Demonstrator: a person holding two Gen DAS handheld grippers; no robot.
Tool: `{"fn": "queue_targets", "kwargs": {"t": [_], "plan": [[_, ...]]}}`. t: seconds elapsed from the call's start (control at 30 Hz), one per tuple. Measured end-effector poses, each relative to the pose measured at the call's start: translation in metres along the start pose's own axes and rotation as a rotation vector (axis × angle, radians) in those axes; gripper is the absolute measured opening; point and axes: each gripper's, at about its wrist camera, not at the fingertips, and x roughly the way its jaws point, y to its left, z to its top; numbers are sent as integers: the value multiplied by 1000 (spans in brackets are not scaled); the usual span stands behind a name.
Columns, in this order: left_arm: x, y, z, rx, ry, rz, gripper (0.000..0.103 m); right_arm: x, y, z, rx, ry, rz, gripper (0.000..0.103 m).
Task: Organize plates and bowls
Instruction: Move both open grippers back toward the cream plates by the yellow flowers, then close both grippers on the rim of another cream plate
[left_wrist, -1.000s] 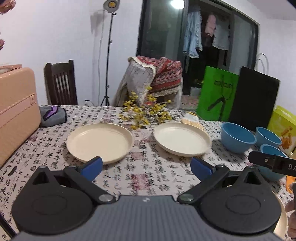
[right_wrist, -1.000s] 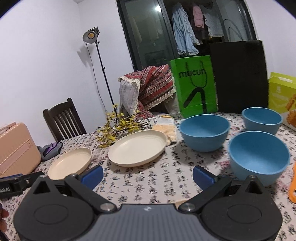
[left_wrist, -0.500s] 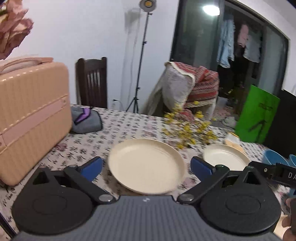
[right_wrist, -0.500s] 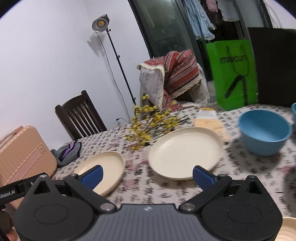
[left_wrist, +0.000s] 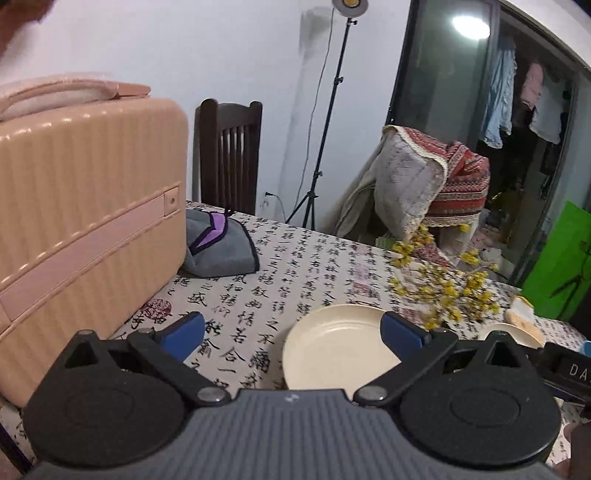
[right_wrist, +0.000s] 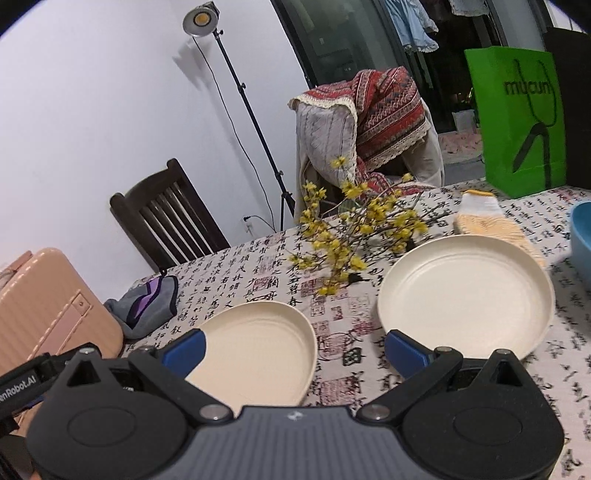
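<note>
Calligraphy-print tablecloth (right_wrist: 266, 273) covers the table; white wall, light stand (right_wrist: 207, 22) and dark wooden chair (right_wrist: 166, 218) behind it in both views.

Left wrist view: left gripper (left_wrist: 291, 330) has its jaws spread wide, nothing between the blue pads (left_wrist: 184, 332). One cream plate (left_wrist: 332, 343) sits flat on the cloth at lower centre of frame, partly under the right-hand pad; contact between pad and plate can't be judged from here. Peach suitcase (left_wrist: 85, 221) fills the left of frame, grey-purple pouch (left_wrist: 221, 247) just beside it. Yellow flower sprigs (left_wrist: 443, 288) lie right of centre. Second cream plate (left_wrist: 517, 332) shows as a sliver at right edge, behind part of the other gripper.

Right wrist view: right gripper (right_wrist: 295, 349) also wide open, holding nothing. Near cream plate at lower centre-left (right_wrist: 258, 350), its rim overlapped by the left-hand pad (right_wrist: 184, 350). Second plate at right of centre (right_wrist: 465, 291), flat, apart from the first. Flower sprigs lie between and behind the plates. Blue bowl (right_wrist: 581, 236) clipped at right edge. Yellow knit cloth (right_wrist: 484, 221) behind the far plate, green bag (right_wrist: 517, 118) upper right.
</note>
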Motion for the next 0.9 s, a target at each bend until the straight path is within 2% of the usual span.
{"fn": "queue_targets", "kwargs": {"t": [0.27,0.6,0.7,0.9], "plan": [[43,3,6,-14,46,30,103,37,9,2,3,11,-25,103],[96,5,-17,-6,103,27,103,78,9,-7,-54,22,-34,103],[104,6,-24,8,118,16,103,88,6,-11,-68,21,-43,98],[106,3,-33,22,97,-20,101,96,-2,-17,-49,30,-19,90]]}}
